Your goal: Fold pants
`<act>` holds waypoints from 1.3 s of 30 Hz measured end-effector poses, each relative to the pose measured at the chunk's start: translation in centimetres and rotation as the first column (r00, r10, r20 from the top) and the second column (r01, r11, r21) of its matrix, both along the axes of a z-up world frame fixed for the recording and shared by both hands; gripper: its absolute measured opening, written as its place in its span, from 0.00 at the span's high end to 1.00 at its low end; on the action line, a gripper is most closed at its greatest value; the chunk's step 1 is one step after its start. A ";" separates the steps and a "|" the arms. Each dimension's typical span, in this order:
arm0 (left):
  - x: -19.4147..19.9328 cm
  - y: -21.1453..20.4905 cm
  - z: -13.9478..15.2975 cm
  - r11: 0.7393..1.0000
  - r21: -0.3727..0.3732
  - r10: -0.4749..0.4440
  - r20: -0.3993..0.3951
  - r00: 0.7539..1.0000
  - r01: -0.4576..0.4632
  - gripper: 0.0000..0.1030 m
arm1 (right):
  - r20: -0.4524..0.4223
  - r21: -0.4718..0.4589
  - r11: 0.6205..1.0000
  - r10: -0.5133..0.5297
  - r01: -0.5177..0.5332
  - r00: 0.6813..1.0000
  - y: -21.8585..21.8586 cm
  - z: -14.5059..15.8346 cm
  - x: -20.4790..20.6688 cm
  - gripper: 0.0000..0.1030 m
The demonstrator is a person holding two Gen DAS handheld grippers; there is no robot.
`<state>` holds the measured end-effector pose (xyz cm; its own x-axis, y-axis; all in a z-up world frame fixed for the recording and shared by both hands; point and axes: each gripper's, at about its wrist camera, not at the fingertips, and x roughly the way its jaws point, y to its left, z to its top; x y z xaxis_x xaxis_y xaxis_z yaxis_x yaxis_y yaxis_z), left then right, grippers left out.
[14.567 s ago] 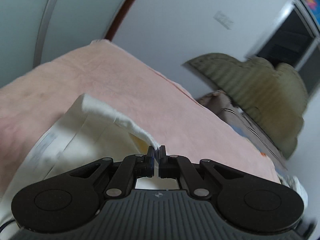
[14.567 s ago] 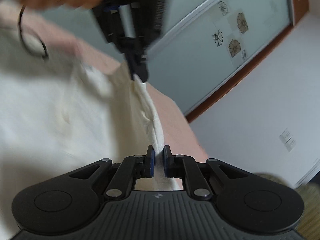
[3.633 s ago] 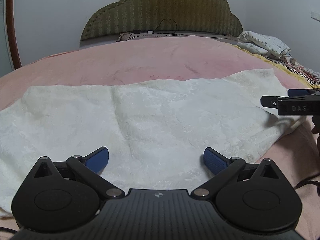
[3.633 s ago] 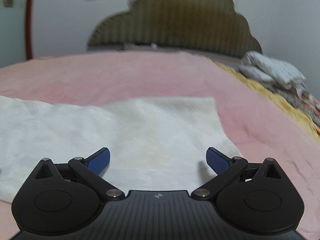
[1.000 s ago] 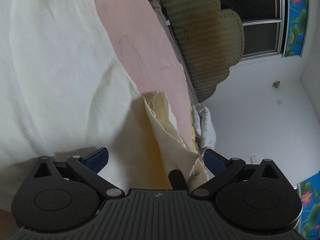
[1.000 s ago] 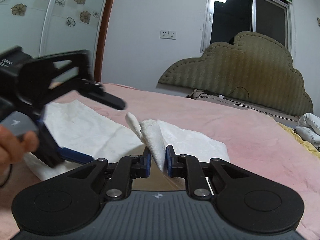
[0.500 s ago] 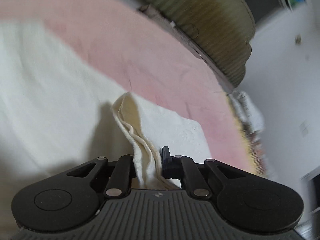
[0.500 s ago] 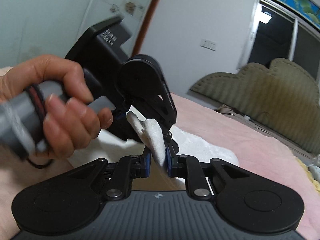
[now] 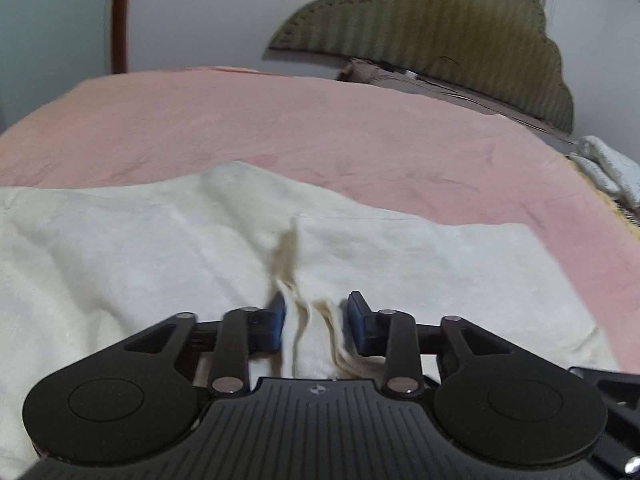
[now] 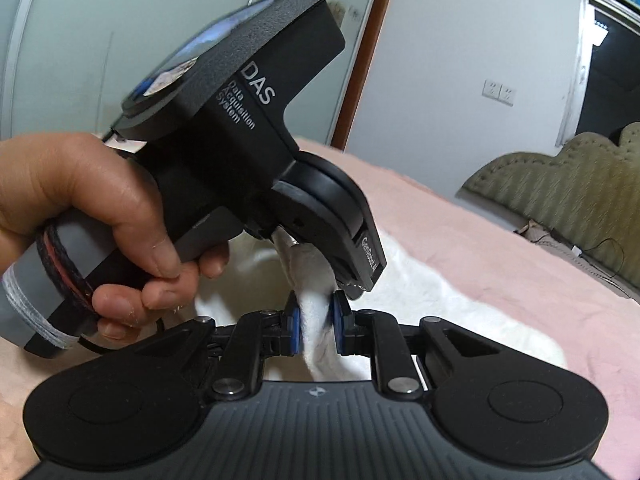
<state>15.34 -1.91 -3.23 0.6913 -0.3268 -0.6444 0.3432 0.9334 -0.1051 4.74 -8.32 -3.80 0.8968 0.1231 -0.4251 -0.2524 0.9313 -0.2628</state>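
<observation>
bed: pink cover (image 9: 320, 128), olive headboard (image 9: 440, 28) at far end
pants (image 9: 140, 248): cream, spread across near part
bedding (image 9: 608, 164): white bundle, far right edge

Pink bedspread (image 9: 320, 128), scalloped olive headboard (image 9: 440, 36), white wall (image 10: 460, 40) with sockets (image 10: 498, 92), frosted floral sliding door (image 10: 100, 20)

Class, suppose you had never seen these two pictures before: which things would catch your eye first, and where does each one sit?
First, the big black left gripper in a hand, filling the right wrist view's left half. Next, the cream pants spread on the pink bed, a bunched fold standing between the left gripper's opening jaws. The right gripper pinches the same fold, with the olive scalloped headboard behind.
</observation>
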 end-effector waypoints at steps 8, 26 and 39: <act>-1.8 2.6 1.2 0.999 0.020 0.033 0.061 0.998 -0.035 0.58 | -0.006 0.024 1.000 0.019 -0.019 1.000 1.1 0.3 1.1 0.84; -10.7 3.4 1.8 0.959 0.285 -0.081 0.297 0.951 -0.007 0.47 | -0.003 -0.003 1.000 -0.001 0.001 1.000 2.2 -0.6 0.8 0.84; -7.8 8.2 4.6 0.987 -0.118 0.114 0.028 0.993 -0.110 0.38 | -0.031 -0.028 0.994 0.103 -0.104 0.994 2.5 0.1 -2.4 0.46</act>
<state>7.52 6.29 1.42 0.7488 -0.3171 -0.5821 0.2424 0.9483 -0.2048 2.37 -5.79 -3.66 0.8666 0.2017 -0.4564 -0.3555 0.8915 -0.2809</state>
